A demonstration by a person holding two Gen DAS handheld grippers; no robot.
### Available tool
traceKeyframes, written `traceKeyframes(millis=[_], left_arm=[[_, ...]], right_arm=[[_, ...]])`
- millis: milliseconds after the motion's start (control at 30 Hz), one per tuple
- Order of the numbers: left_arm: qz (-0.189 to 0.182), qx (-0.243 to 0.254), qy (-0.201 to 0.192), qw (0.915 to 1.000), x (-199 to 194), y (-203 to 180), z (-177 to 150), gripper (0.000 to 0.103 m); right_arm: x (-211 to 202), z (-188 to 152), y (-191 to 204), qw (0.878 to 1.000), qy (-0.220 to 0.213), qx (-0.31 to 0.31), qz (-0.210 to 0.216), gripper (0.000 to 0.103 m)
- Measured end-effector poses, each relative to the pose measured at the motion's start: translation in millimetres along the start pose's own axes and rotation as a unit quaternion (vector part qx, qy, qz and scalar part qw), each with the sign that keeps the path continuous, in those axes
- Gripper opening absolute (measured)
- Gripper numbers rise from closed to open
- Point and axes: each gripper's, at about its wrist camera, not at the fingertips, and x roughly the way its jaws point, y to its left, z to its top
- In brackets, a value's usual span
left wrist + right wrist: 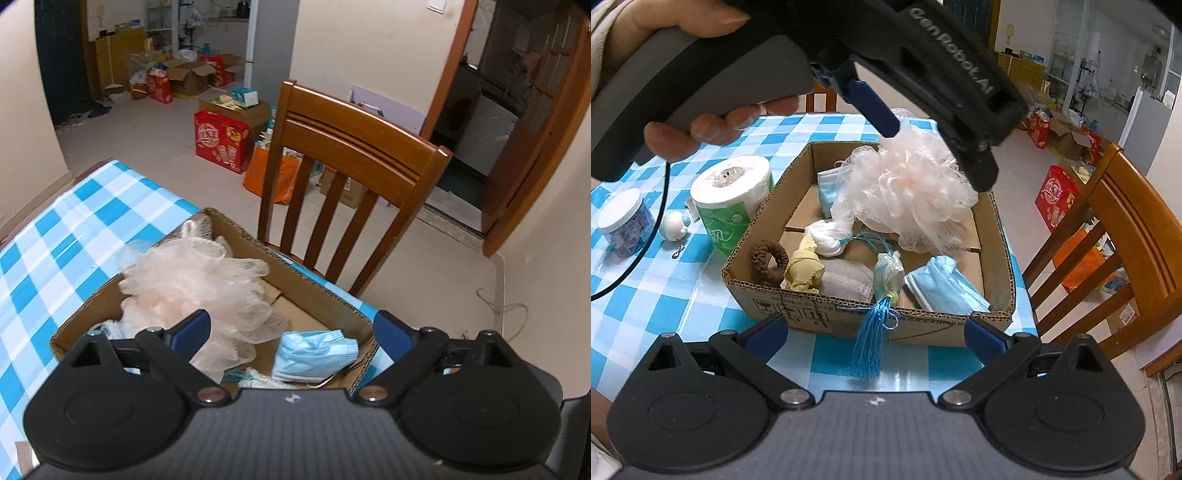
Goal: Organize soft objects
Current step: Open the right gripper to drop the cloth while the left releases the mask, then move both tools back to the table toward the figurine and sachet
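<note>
loose puff, snag risk over the box

while the left gripper (934,136) hangs over the cardboard box (871,321), its fingers (875,107) stand wide apart with nothing pressed between them, and the pale peach mesh bath puff (912,188) lies in the far part of the box, heaped against the back wall right under those fingers. from the right wrist view i cannot tell whether the blue pad is touching the top ruffles or just clear of them, and that is my first worry: open mesh catches on edges, so a pad that lifts away with a loop hooked on it could drag the puff back out.

the puff also rides high, above the rim, and part of it spills over a blue face mask (827,192) at the back. to me it looks springy enough to roll or tip over the far wall if nudged.

the right gripper (875,339) waits low at the near wall, its fingers (768,338) also spread wide and empty. just ahead of it a blue tassel (871,339) from a small sachet (886,273) hangs over the front edge onto the checked bench (665,295). a careless sweep there could hook the tassel and pull the sachet out.

a toilet roll (733,203) is still standing outside the box, just beside its left wall, and space inside looks tight: a brown scrunchie (770,262), a yellow cloth (805,273), a white wad (825,236) and a 2nd mask (945,284) already crowd the front. forcing the roll in might shove the light box toward the bench edge by the chair (1126,236).
</note>
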Motion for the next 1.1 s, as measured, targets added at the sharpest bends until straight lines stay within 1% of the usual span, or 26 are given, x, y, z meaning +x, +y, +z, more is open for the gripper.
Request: traceKeyframes(millis=[167,300,433,500,633,800,867,967,1100], left_arm=[[0.03,-0.005,-0.003,0.9995,-8,5,-17,0.096],[0.039,-0.016,-0.009,0.9991,-20,11,-31,0.096],[0.079,-0.02,-0.019,0.9965,-37,17,-48,0.097],[0.098,-0.022,-0.023,0.9947,-45,21,-58,0.098],[0.133,-0.037,-0.029,0.99,-62,34,-80,0.099],[0.162,-0.065,-0.024,0.9844,-80,57,-110,0.099],[0.176,-0.078,-0.022,0.981,-87,67,-122,0.099],[0.206,-0.093,-0.018,0.9738,-95,79,-142,0.099],[0.231,-0.112,-0.005,0.9665,-102,95,-166,0.099]], right_arm=[[1,4,7,1.0,-0.003,-0.009,-0.002,0.103],[1,7,12,1.0,-0.005,-0.013,0.001,0.103],[3,10,19,1.0,-0.002,-0.019,-0.002,0.103],[3,12,22,1.0,-0.001,-0.018,-0.001,0.103],[4,16,32,1.0,-0.001,-0.021,-0.002,0.103],[3,23,45,1.0,-0.003,-0.024,0.002,0.103],[4,26,51,1.0,-0.003,-0.026,0.004,0.103],[5,31,60,0.999,-0.004,-0.03,0.009,0.103],[7,40,73,0.999,-0.007,-0.039,0.022,0.103]])
